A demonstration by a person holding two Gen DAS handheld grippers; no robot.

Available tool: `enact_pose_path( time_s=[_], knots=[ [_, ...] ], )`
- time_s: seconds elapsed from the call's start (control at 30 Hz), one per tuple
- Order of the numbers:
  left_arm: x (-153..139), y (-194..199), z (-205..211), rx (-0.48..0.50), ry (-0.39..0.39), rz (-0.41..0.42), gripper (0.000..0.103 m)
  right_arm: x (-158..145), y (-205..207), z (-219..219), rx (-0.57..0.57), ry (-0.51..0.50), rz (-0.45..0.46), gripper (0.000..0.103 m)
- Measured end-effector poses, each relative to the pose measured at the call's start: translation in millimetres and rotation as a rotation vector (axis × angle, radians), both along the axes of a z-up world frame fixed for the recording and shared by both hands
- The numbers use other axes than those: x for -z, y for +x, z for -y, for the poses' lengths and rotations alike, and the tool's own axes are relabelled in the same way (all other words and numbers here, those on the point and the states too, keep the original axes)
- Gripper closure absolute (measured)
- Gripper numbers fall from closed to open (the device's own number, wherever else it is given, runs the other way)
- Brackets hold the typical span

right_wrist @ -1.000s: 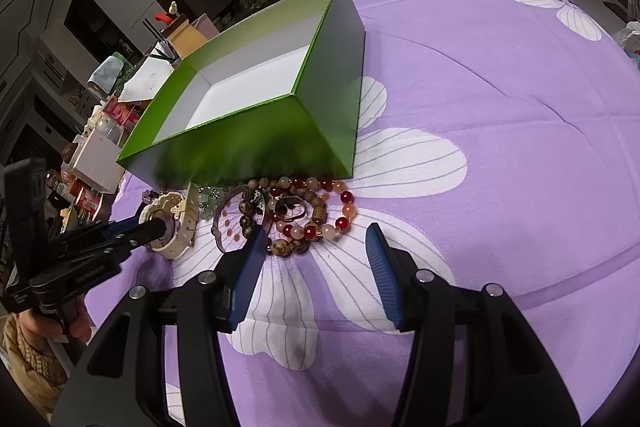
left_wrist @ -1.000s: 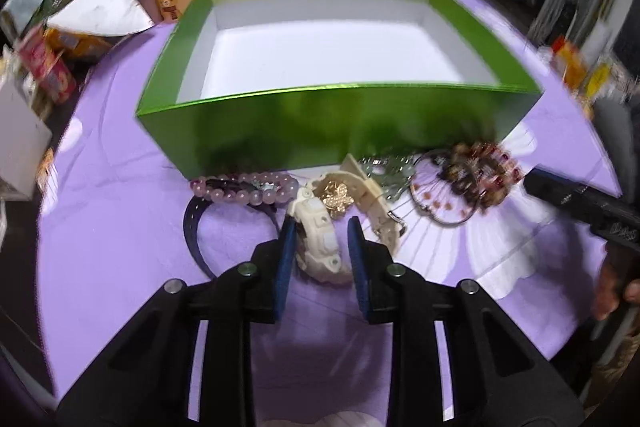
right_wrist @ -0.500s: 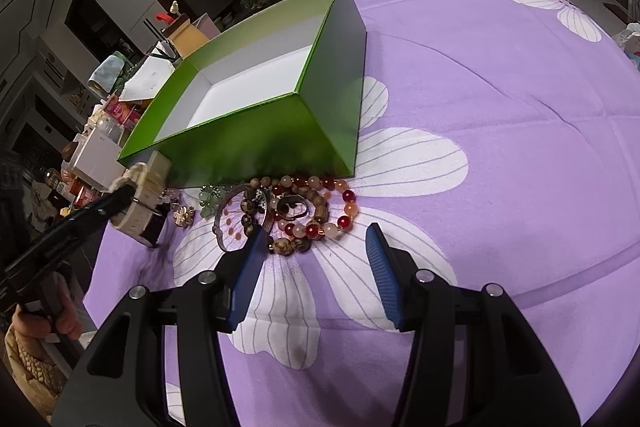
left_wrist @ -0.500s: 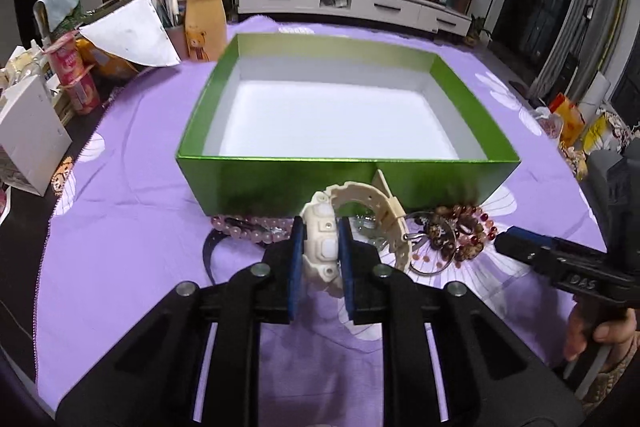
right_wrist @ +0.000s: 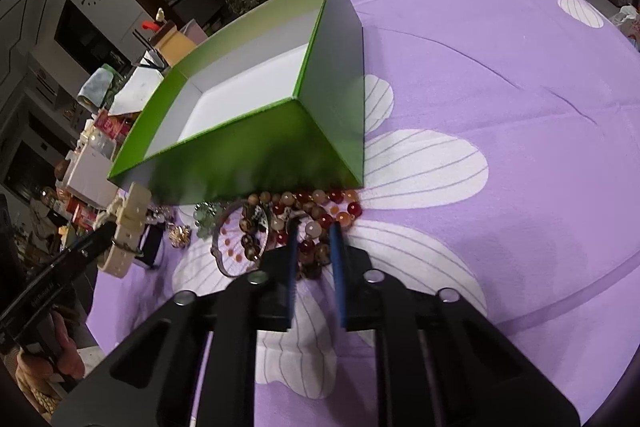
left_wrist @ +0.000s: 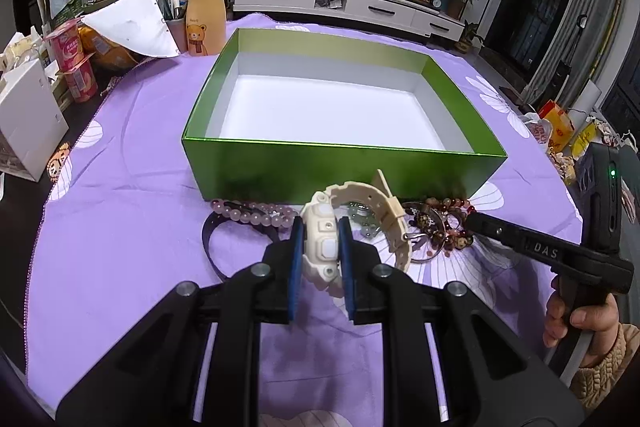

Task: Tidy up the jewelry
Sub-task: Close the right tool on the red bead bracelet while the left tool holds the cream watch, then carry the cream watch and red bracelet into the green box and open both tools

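My left gripper (left_wrist: pixel 322 227) is shut on a cream watch (left_wrist: pixel 326 239) and holds it above the cloth, in front of the open green box (left_wrist: pixel 340 171). The watch also shows in the right wrist view (right_wrist: pixel 126 231). My right gripper (right_wrist: pixel 314 227) is shut on the red and brown bead bracelets (right_wrist: pixel 312 215) lying by the box's near wall (right_wrist: pixel 256 163); it also shows in the left wrist view (left_wrist: pixel 476 221). A pink bead bracelet (left_wrist: pixel 252 211), a dark band (left_wrist: pixel 208 247) and a green charm (left_wrist: pixel 362 223) lie in front of the box.
The table has a purple cloth with white flowers (right_wrist: pixel 500 107). A bear bottle (left_wrist: pixel 204 23), snack cups (left_wrist: pixel 74 59), papers and a white box (left_wrist: pixel 28 131) crowd the left edge. A thin metal bangle (right_wrist: pixel 228 247) and a gold brooch (right_wrist: pixel 180 235) lie among the jewelry.
My left gripper shut on the cream watch and lifted it off the cloth. My right gripper moved forward and shut on the bead bracelets.
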State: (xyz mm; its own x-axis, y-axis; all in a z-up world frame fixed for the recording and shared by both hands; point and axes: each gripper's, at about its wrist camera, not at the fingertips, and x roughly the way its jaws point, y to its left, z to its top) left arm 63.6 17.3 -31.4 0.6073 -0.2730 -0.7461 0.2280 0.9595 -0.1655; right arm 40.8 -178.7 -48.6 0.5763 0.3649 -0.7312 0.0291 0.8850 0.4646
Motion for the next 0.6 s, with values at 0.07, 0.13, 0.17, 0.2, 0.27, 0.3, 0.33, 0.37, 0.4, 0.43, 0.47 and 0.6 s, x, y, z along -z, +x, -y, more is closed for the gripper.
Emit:
enact_pose_path(
  time_s=[0.07,0.13,0.17,0.2,0.27,0.3,0.33,0.37,0.4,0.43,0.47,0.6],
  knots=[
    [0.9,-0.9,-0.5,-0.001,-0.003,-0.002,0.087,-5.2,0.5,-2.2,0.003,-0.001,0.018,0.096],
    [1.6,-1.2,-1.5,-0.001,-0.008,-0.003,0.087,-12.9,-0.5,-3.8,-0.015,0.002,0.049,0.096],
    [1.9,-1.3,-1.7,-0.001,-0.010,-0.004,0.087,-18.5,-1.0,-6.1,-0.032,-0.003,0.067,0.096],
    [2.2,-1.4,-2.0,-0.001,-0.012,-0.005,0.087,-22.8,-1.0,-7.8,-0.047,-0.002,0.082,0.096],
    [2.2,-2.3,-2.7,-0.002,-0.017,-0.003,0.087,-32.3,0.0,-11.7,-0.071,-0.005,0.108,0.096],
    [1.9,-2.6,-3.2,-0.001,-0.020,-0.002,0.087,-36.6,0.2,-12.6,-0.078,-0.002,0.118,0.096],
    [1.3,-3.5,-3.5,0.001,-0.022,-0.001,0.087,-39.6,0.1,-12.6,-0.083,0.005,0.125,0.096],
    [0.5,-4.2,-3.8,0.002,-0.023,0.002,0.087,-45.1,-0.5,-13.3,-0.092,0.011,0.136,0.096],
    [-0.5,-4.6,-4.4,0.003,-0.023,0.005,0.087,-49.7,-1.2,-14.0,-0.098,0.011,0.144,0.096],
    [-1.8,-5.8,-5.1,0.004,-0.024,0.008,0.087,-56.2,-3.0,-14.8,-0.105,0.010,0.159,0.096],
    [-2.8,-6.5,-5.8,0.003,-0.025,0.010,0.087,-60.2,-4.2,-15.2,-0.110,0.010,0.168,0.096],
    [-7.6,-10.9,-11.1,-0.006,-0.036,0.020,0.087,-77.7,-10.8,-18.8,-0.129,0.005,0.209,0.096]
  ],
)
